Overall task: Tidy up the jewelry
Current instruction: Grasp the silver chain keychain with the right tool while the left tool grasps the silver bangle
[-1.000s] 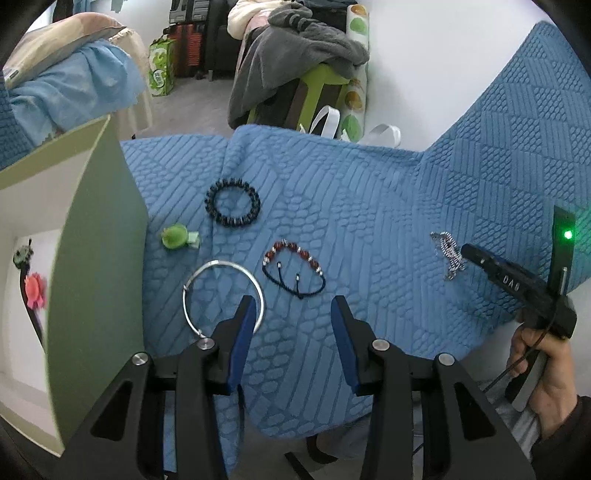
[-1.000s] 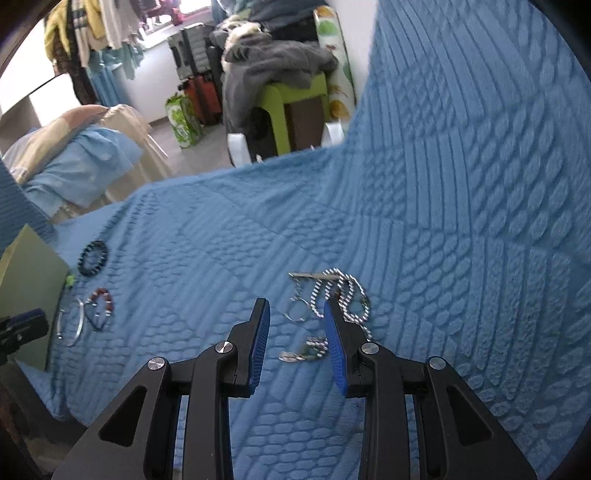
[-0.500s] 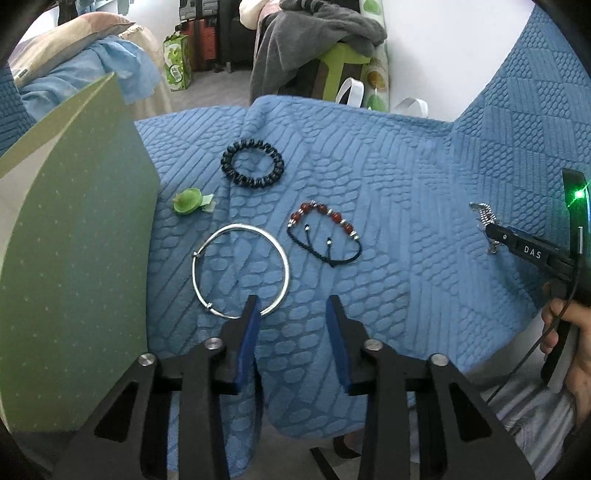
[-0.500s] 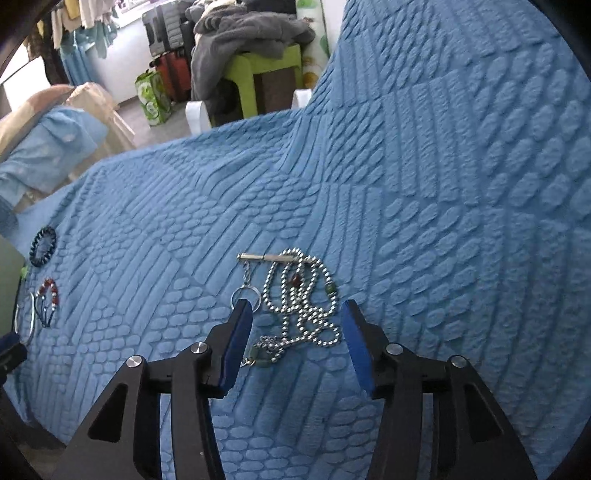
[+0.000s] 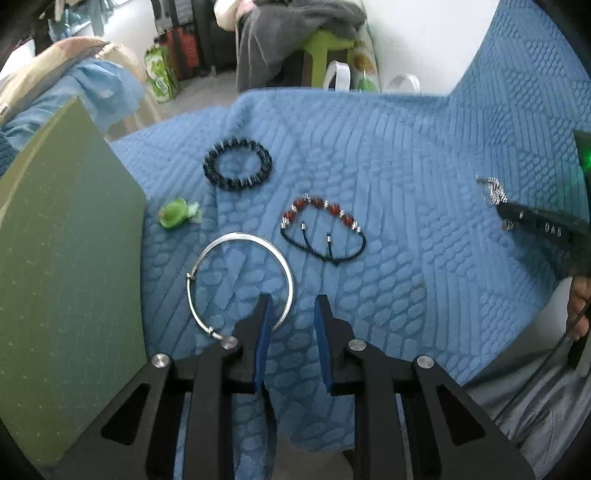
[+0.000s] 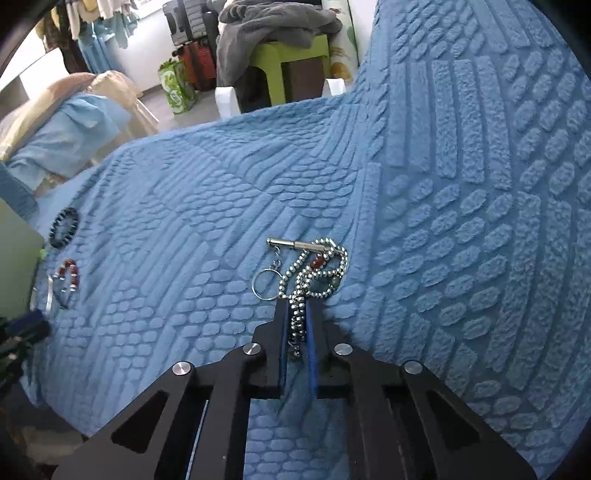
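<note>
A silver bangle (image 5: pixel 240 240) lies on the blue quilted cloth (image 5: pixel 388 147). Its right rim runs between the fingers of my left gripper (image 5: pixel 291 301), close to the left finger. The jaws are closing and the pads are not pressing on the rim. My right gripper (image 6: pixel 297 314) is shut on a silver bead chain (image 6: pixel 314 273), which carries a key ring (image 6: pixel 264 284) and a metal bar (image 6: pixel 291 243). A black bead bracelet (image 5: pixel 238 168), a red bead bracelet (image 5: pixel 323 229) and a small green piece (image 5: pixel 173 214) lie beyond the bangle.
A green box panel (image 5: pixel 66 277) stands at the left, close beside the bangle. The right gripper (image 5: pixel 535 225) and a person's hand (image 5: pixel 578 306) show at the right edge. The cloth's front edge drops off below my fingers. A stool with grey clothes (image 6: pixel 280 26) stands behind.
My left gripper came down over the bangle's rim and its jaws narrowed around it. My right gripper spread wide over the bead chain, then closed on it.
</note>
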